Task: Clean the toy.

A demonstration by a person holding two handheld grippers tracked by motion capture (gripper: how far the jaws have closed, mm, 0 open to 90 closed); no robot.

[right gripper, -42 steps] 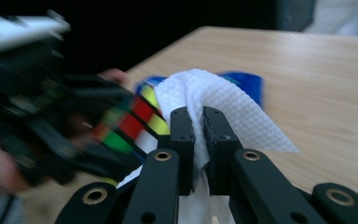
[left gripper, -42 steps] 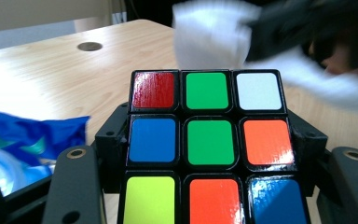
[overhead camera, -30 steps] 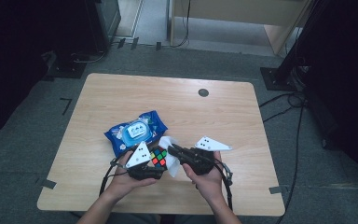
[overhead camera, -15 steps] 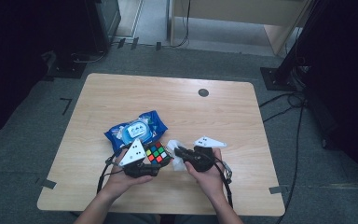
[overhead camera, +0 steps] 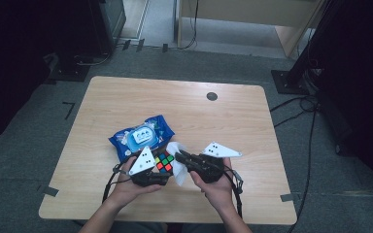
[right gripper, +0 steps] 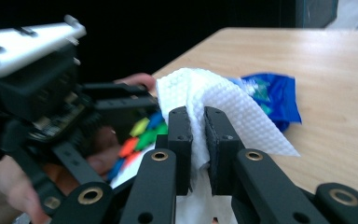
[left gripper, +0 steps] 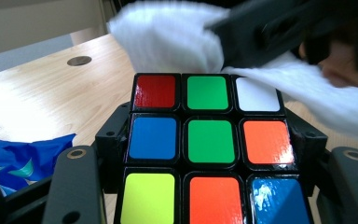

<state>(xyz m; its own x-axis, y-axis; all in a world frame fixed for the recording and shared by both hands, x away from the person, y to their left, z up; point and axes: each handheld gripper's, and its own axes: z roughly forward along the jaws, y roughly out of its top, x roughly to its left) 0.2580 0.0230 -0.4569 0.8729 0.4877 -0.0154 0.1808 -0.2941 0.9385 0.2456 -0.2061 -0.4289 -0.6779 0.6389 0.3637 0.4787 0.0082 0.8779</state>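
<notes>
1. High view: one wooden bench carries one blue wipes pack, and two hands hold two grippers near the edge closest to the person.
2. One puzzle cube sits clamped between the jaws of the left gripper, lifted just in front of the wipes pack.
3. Left gripper view: one face of the cube shows nine stickers, counted as two green, two blue, two orange, one red, one white and one yellow.
4. One white wipe is pinched between the closed jaws of the right gripper.
5. In the left gripper view the wipe lies against the cube's far top edge, over the white sticker's corner.
6. One dark round hole sits in the bench top, well apart from the hands.
7. Each gripper carries one pale three-cornered plate, two in all.
</notes>
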